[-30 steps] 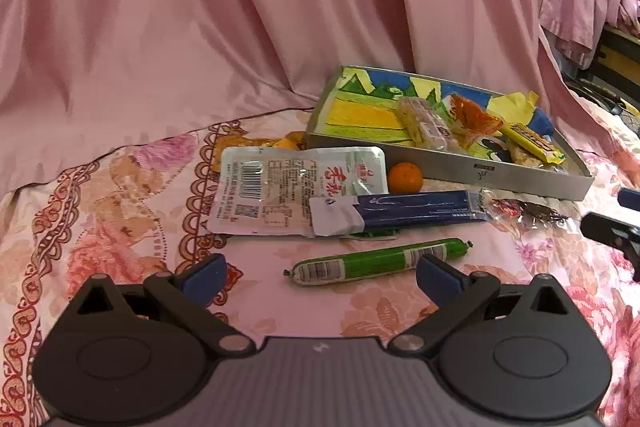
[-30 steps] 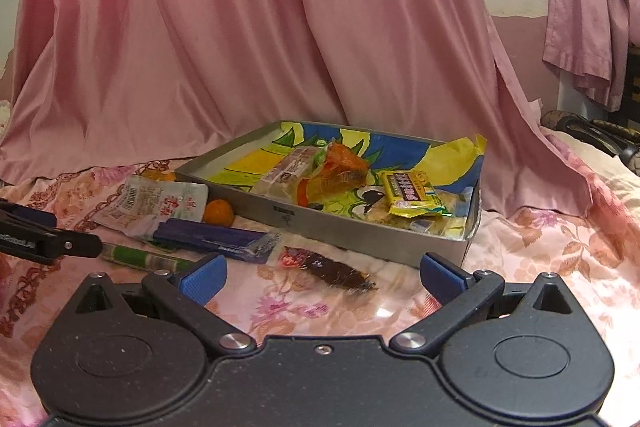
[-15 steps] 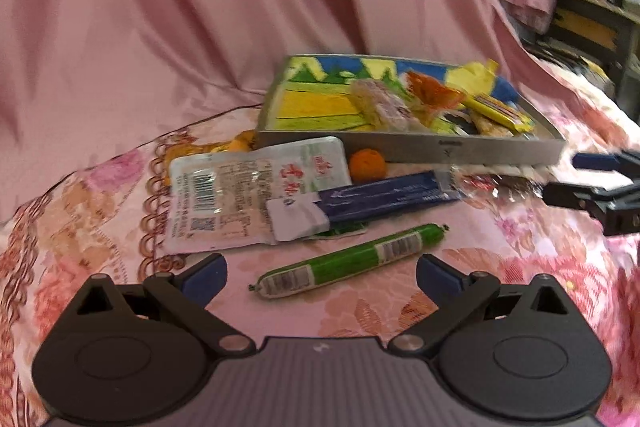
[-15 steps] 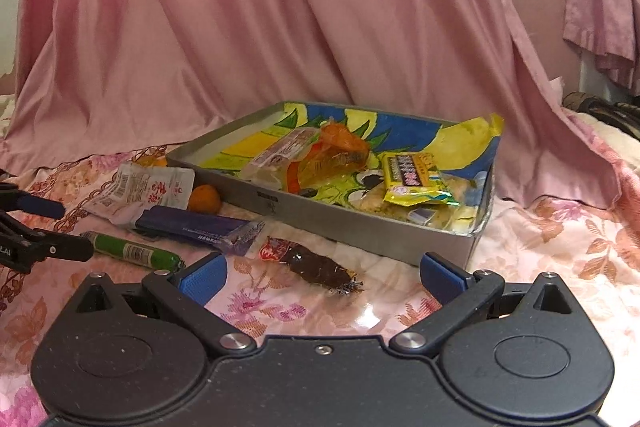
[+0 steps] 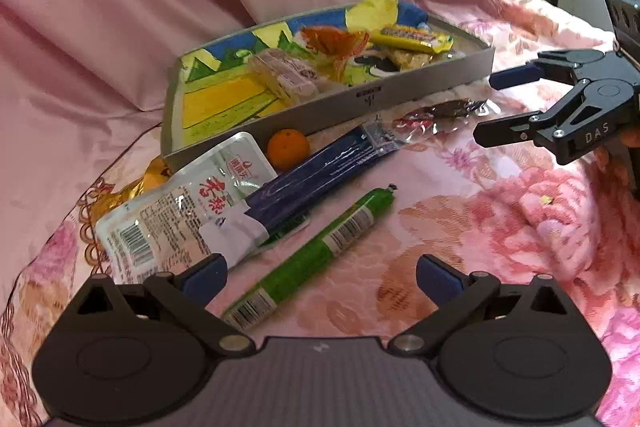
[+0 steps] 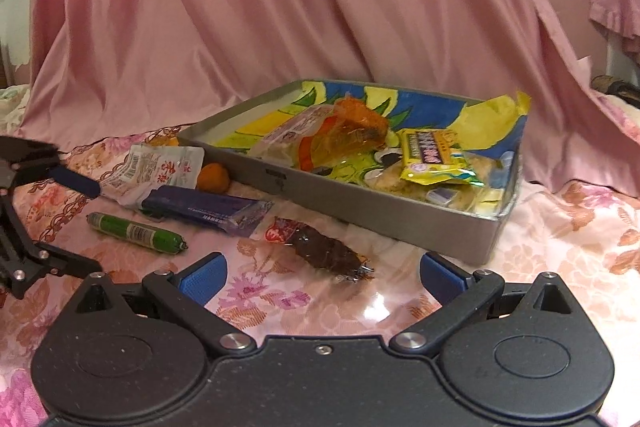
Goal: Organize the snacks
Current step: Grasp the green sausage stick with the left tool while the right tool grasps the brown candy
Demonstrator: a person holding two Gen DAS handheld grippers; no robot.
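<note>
Both jaws spread wide and empty, the left gripper [image 5: 320, 277] hovers low over a green sausage stick [image 5: 316, 259] on the floral bedspread [image 5: 500, 227], while the right gripper [image 6: 322, 277] faces a dark wrapped snack [image 6: 320, 247] beside the tray [image 6: 360, 205].

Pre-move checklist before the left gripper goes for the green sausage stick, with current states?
1. Left gripper open and empty: ok.
2. Green sausage stick lies free, nothing on top: ok.
3. Sausage sits between the jaws' line: ok, though it lies diagonally.
4. Right gripper open, away from the sausage: ok.
5. Tray has bare floor at its left end: ok.
6. Blue packet clear of the sausage: cannot tell, very close.
</note>
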